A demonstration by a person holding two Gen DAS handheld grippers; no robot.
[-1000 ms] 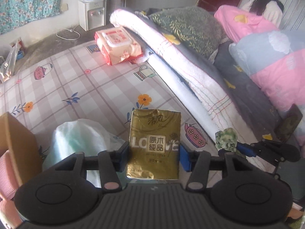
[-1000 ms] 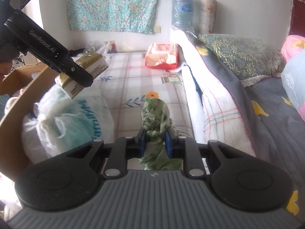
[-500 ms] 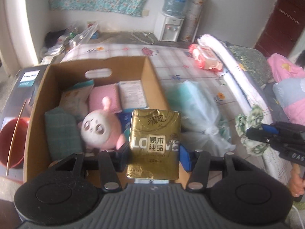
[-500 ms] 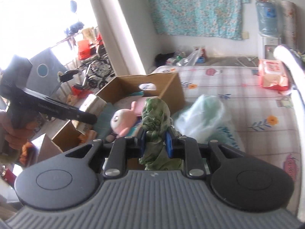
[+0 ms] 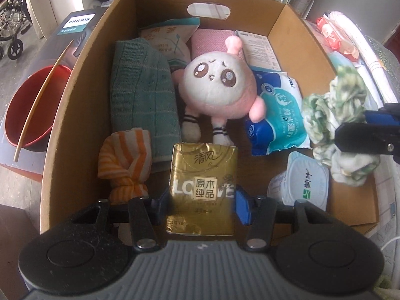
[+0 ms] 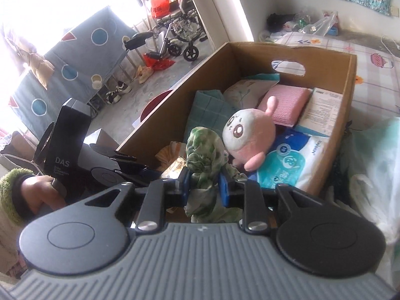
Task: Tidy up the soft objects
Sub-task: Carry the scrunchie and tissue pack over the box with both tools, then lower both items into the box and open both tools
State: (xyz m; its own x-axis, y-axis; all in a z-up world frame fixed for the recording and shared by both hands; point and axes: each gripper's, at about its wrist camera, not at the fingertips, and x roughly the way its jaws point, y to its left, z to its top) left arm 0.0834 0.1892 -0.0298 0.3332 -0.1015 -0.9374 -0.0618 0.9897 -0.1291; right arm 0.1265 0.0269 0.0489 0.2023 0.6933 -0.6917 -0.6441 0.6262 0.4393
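1. A gold tissue pack (image 5: 203, 187) is clamped upright in the left claw (image 5: 203, 200), at lower centre of the left view, over the near end of an open cardboard box (image 5: 82, 80).
2. A crumpled green cloth (image 6: 203, 155) sits between the pads of the right claw (image 6: 203, 187) at the centre of the right view; these jaws have just been easing apart, and whether the pads are pressing the cloth cannot be told.
3. In the left view the same cloth (image 5: 335, 110) is seen at the right edge, above the box's right wall.
4. Inside the box lie a pink plush (image 5: 220, 85) at centre, a teal towel (image 5: 142, 92) to its left, an orange striped cloth (image 5: 127, 160) at lower left, a blue wipes pack (image 5: 277, 115) to the right and a white tub (image 5: 305, 182) at lower right.
5. At the left edge of the right view, a hand (image 6: 37, 192) in a green cuff is seen gripping the left tool's handle.
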